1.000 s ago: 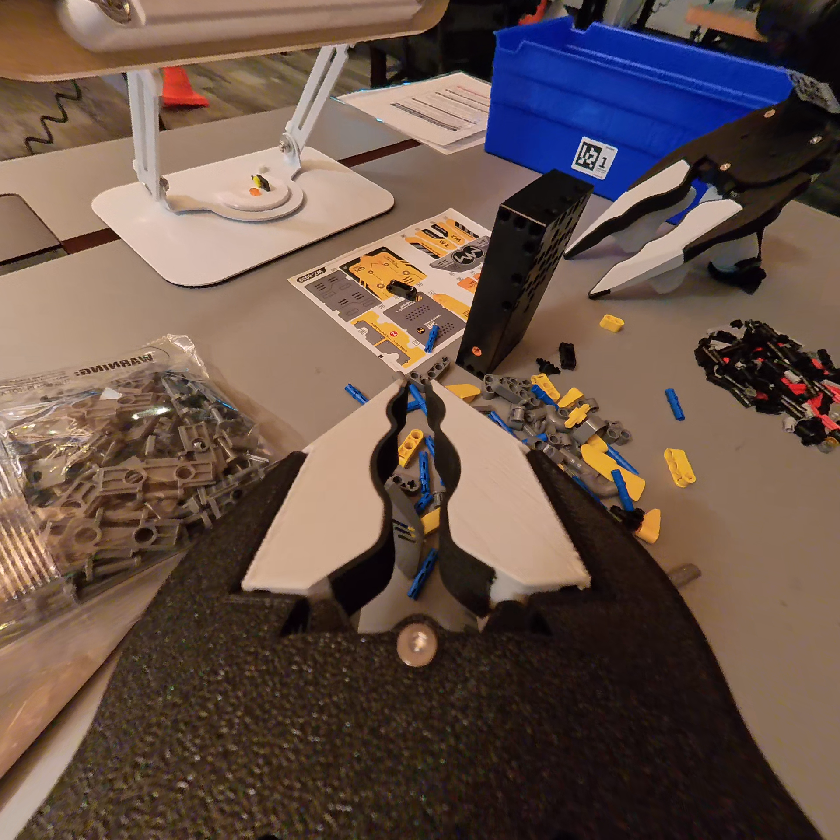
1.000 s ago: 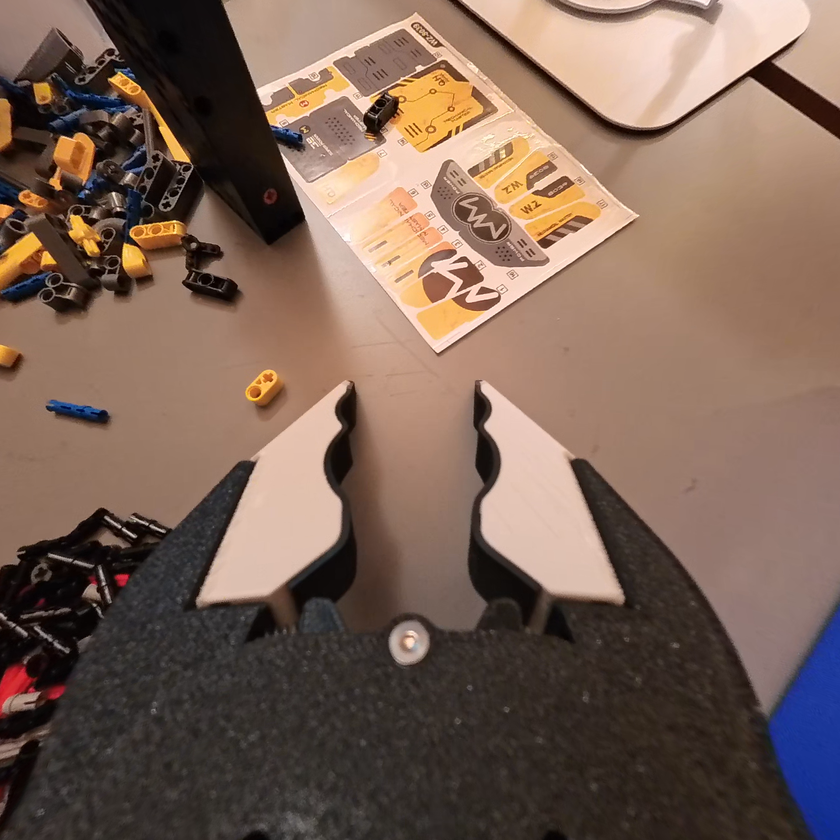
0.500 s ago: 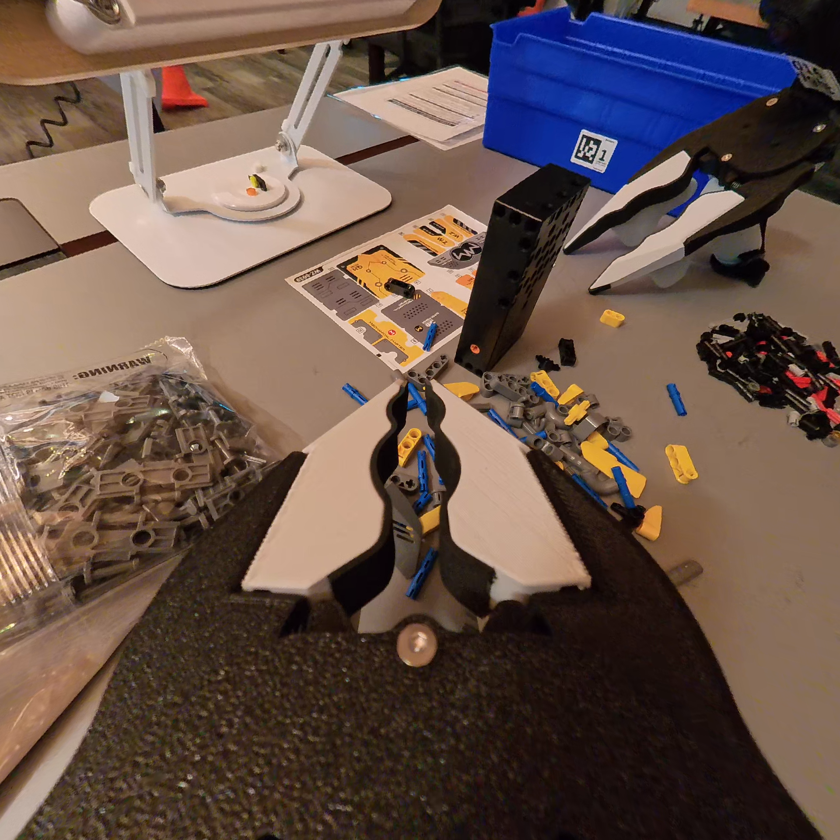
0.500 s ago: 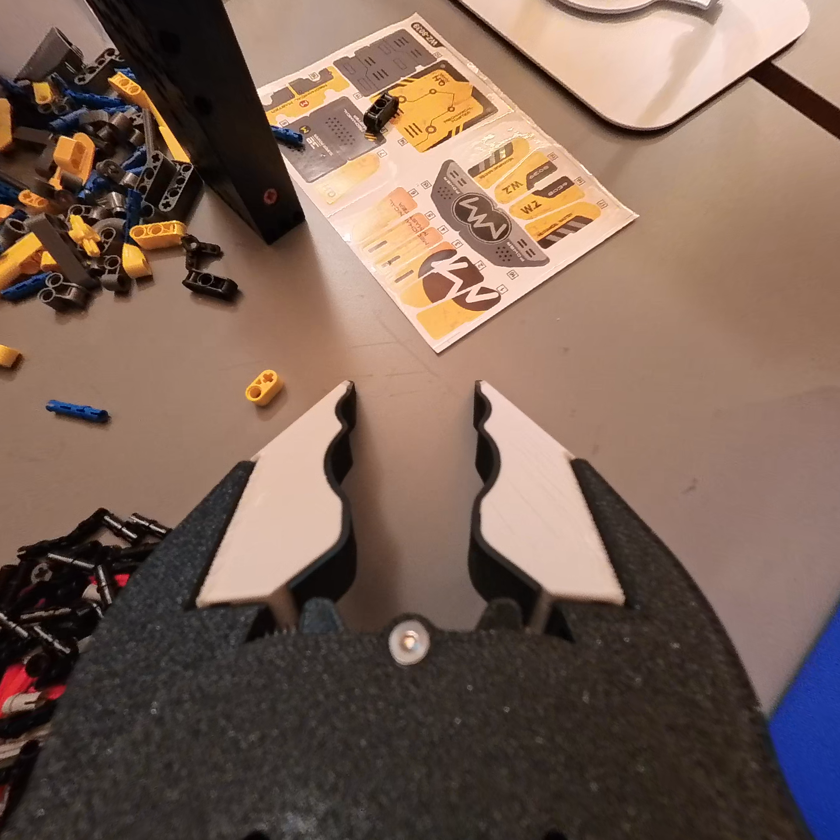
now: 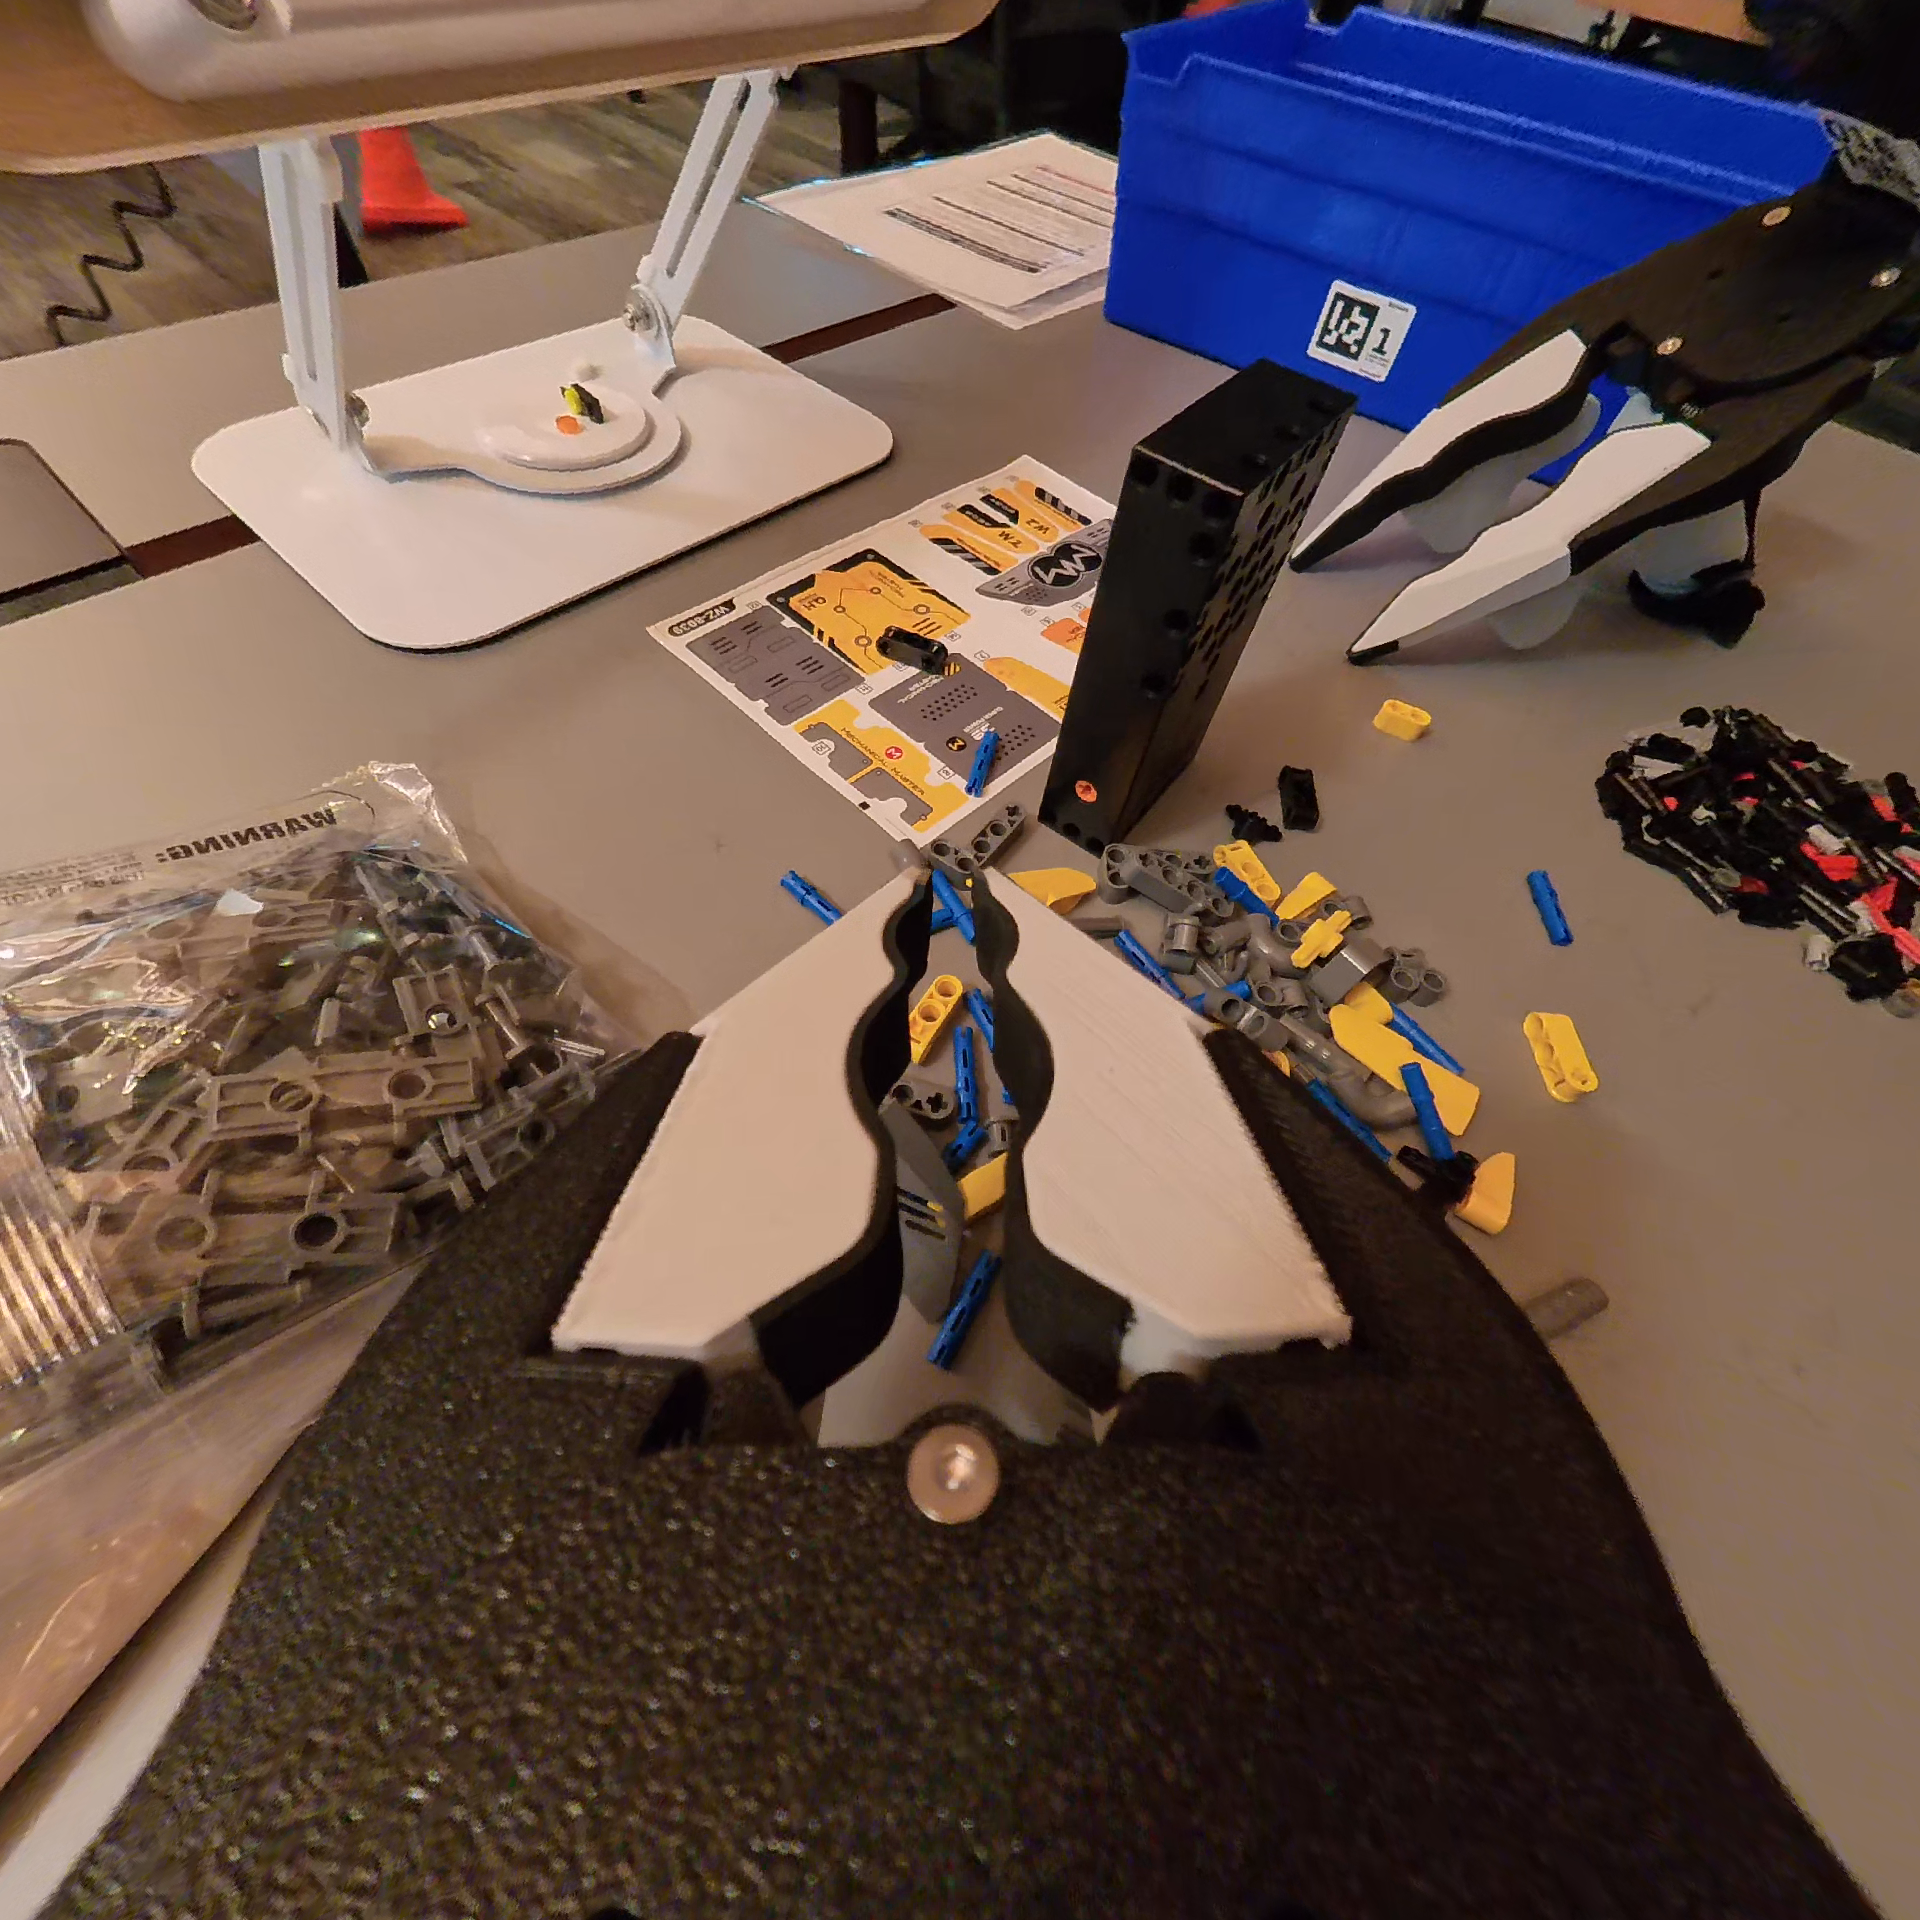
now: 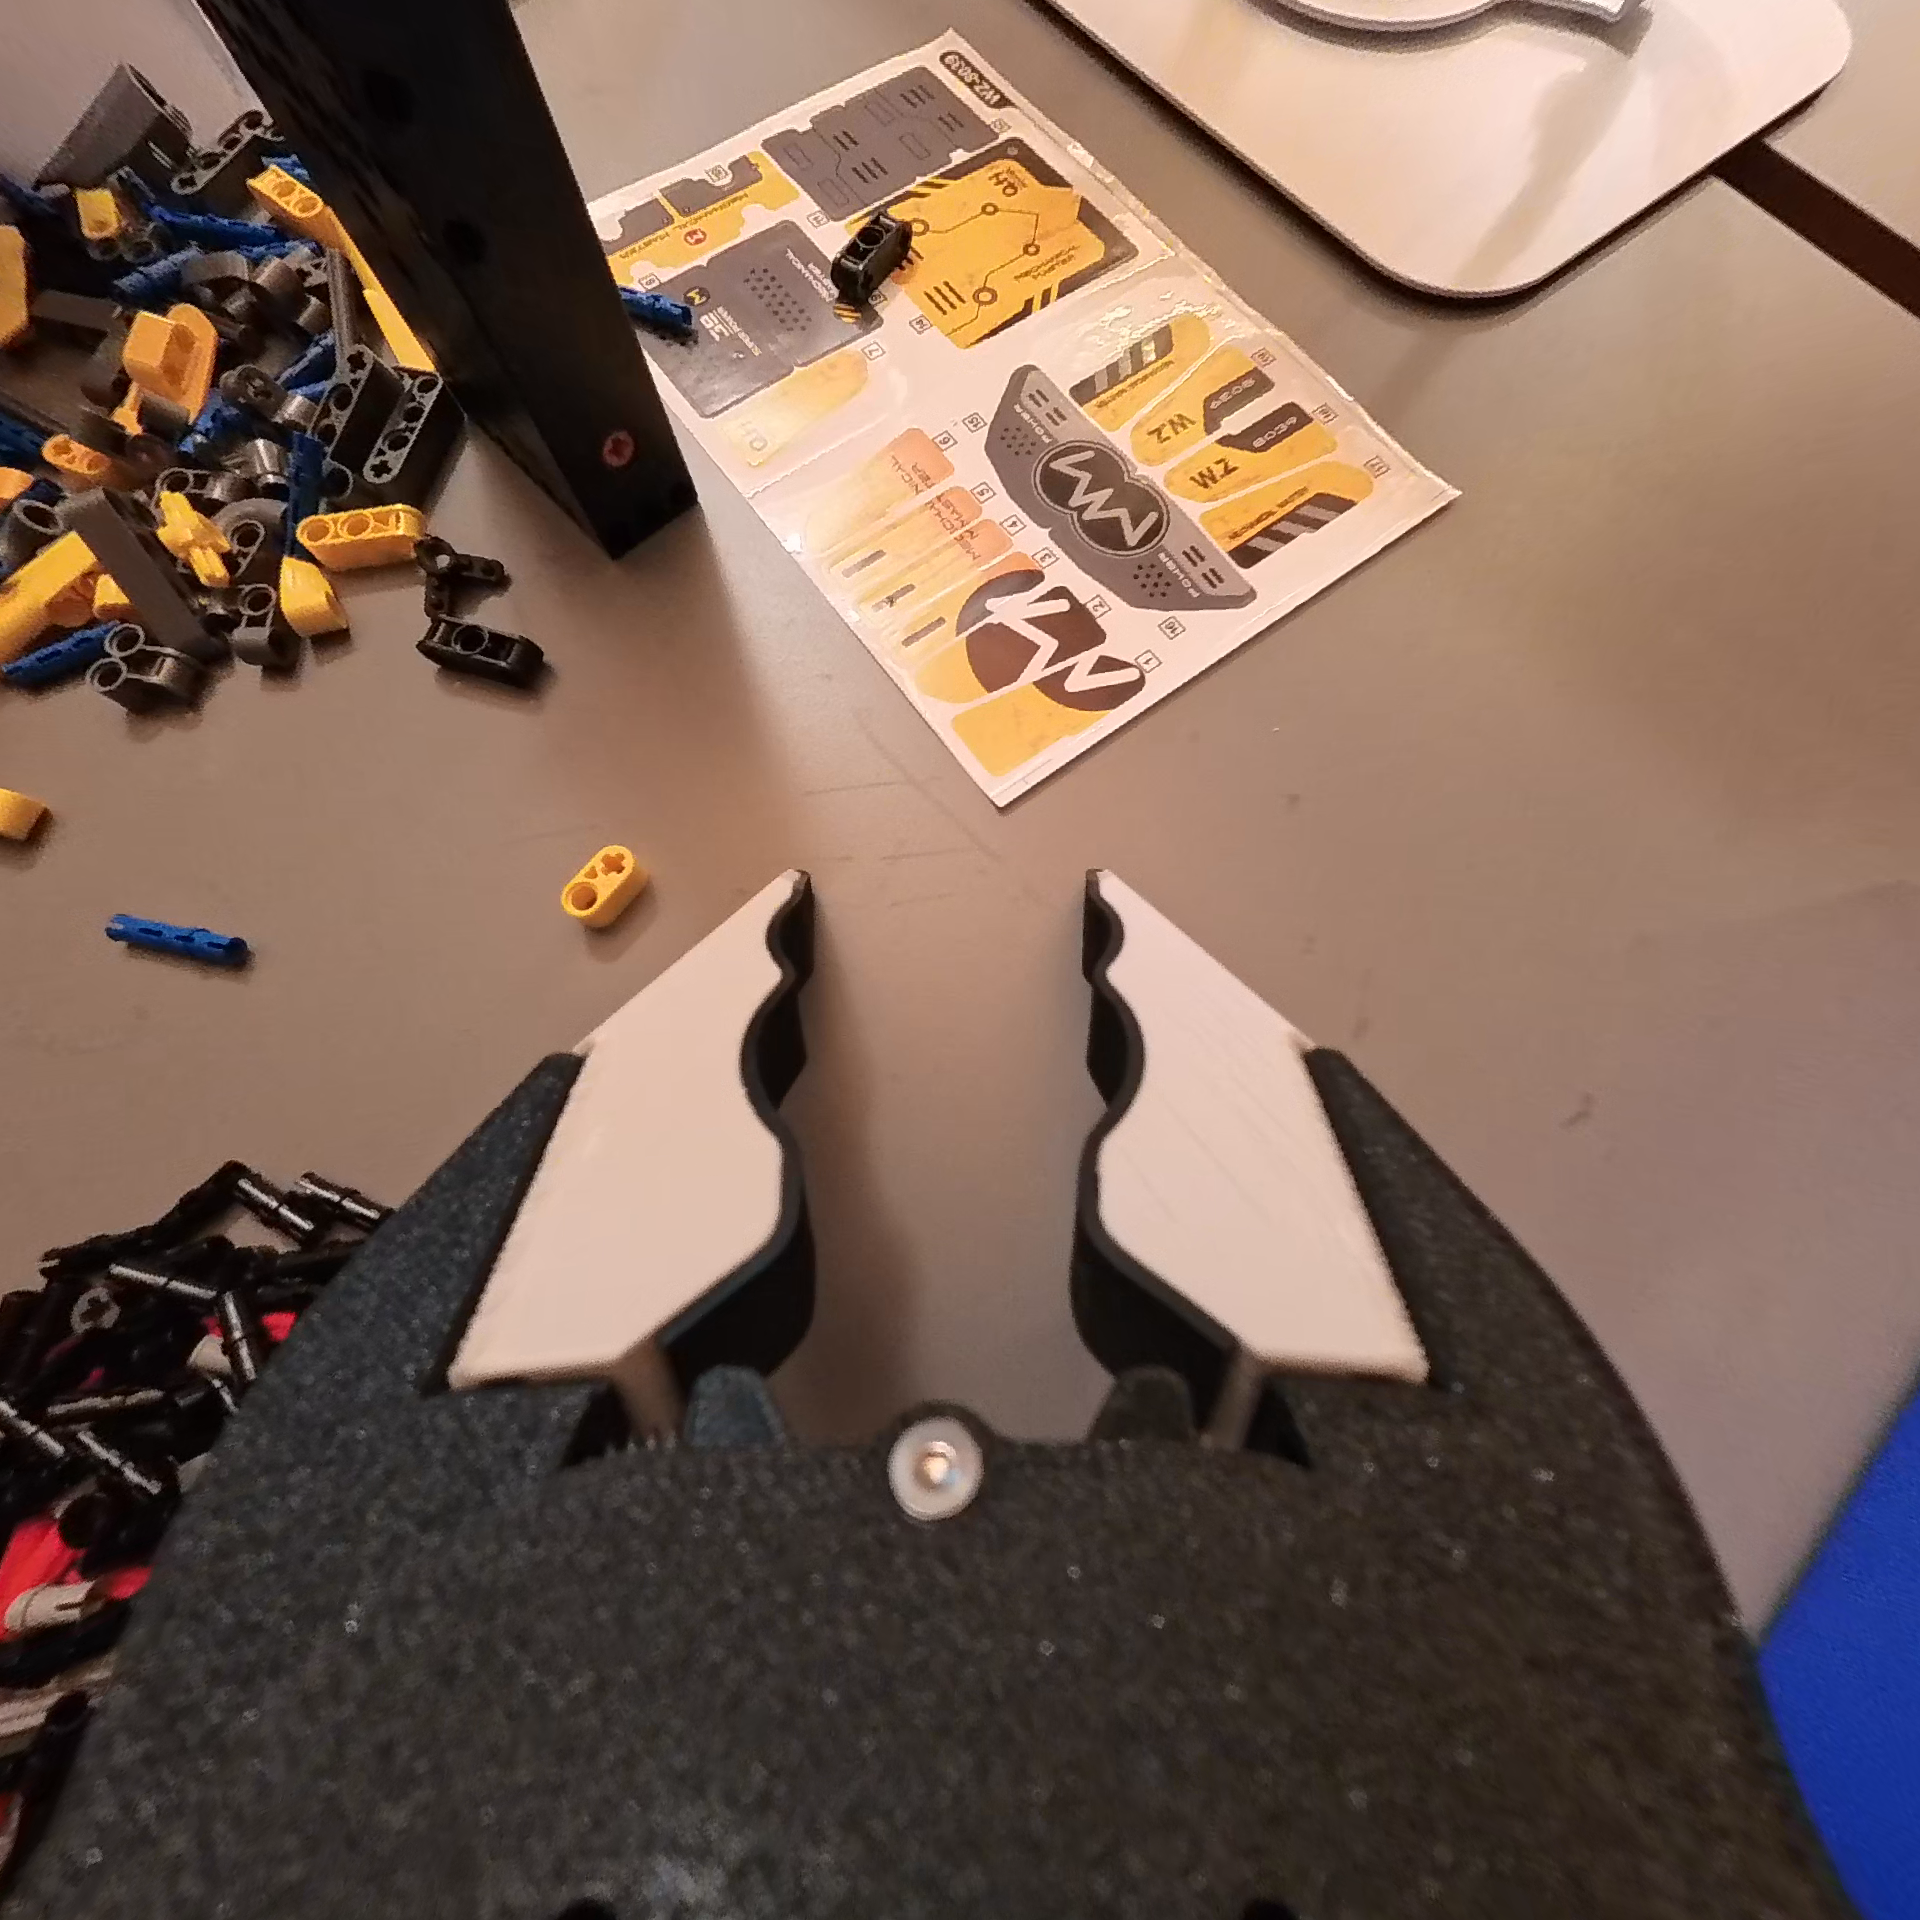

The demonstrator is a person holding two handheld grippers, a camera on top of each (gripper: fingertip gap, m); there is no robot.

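Note:
My left gripper [image 5: 945,878] is shut with nothing between its tips. It hovers over a loose pile of yellow, blue and grey building pieces [image 5: 1278,966] on the grey table. A tall black perforated block [image 5: 1184,644] stands just beyond the pile, next to a sticker sheet [image 5: 831,665]. My right gripper [image 6: 945,894] is open and empty, low over bare table. A small yellow piece [image 6: 604,884] lies just left of its left finger. The right gripper also shows in the left wrist view [image 5: 1328,608], to the right of the block [image 6: 457,260].
A clear bag of grey pieces [image 5: 260,1070] lies at the left. A heap of black and red pins [image 5: 1766,821] lies at the right. A blue bin [image 5: 1403,208], a paper sheet [image 5: 987,223] and a white stand base [image 5: 540,499] sit at the back. The left gripper's tips are roughly 25 cm from the right gripper's. The small yellow piece [image 6: 604,884] is closer to my right gripper, around 4 cm from its tips; the left tips are 20 cm off. Look for it in the left wrist view [image 5: 1407,715] too.
The left gripper has drifted very slightly. The right gripper has not moved. Both jaws stand as before.

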